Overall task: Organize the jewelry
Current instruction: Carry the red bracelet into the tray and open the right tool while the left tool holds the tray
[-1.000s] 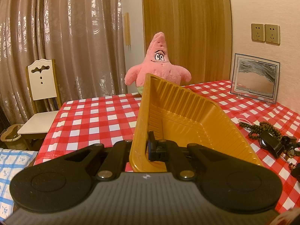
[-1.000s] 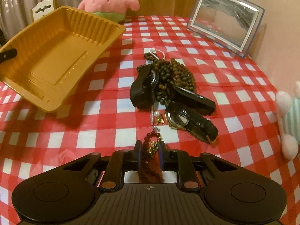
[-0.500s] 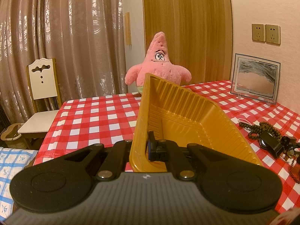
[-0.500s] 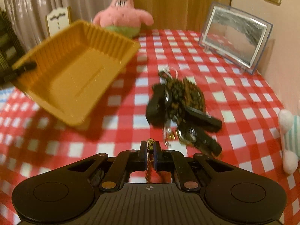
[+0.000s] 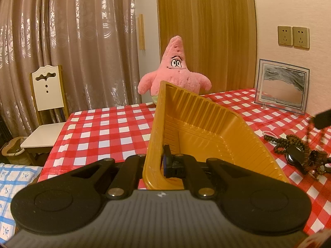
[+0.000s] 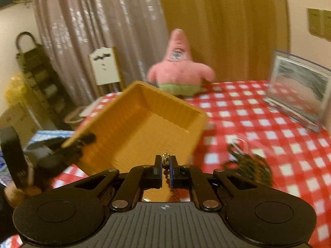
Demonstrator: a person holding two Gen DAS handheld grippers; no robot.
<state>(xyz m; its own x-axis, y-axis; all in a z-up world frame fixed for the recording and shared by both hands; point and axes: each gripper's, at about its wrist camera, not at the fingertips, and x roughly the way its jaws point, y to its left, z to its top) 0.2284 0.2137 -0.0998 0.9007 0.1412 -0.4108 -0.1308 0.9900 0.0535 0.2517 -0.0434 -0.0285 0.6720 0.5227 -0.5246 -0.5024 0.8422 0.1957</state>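
My left gripper is shut on the near wall of a yellow ribbed plastic tray and holds it tilted up off the table. The right wrist view shows the same tray open toward me, with the left gripper on its left rim. My right gripper is shut on a dark red beaded bracelet with a gold charm; its beads hang below the fingers, in front of the tray's near edge. A pile of jewelry made of brown bead strings and black watches lies on the cloth at the right.
The table wears a red and white checked cloth. A pink starfish plush sits at the far edge and a glass picture frame stands at the back right. A white chair is at the table's left side.
My right gripper closed on the bracelet, lifted it off the cloth and tipped up toward the tray. The left gripper and the tray kept still.
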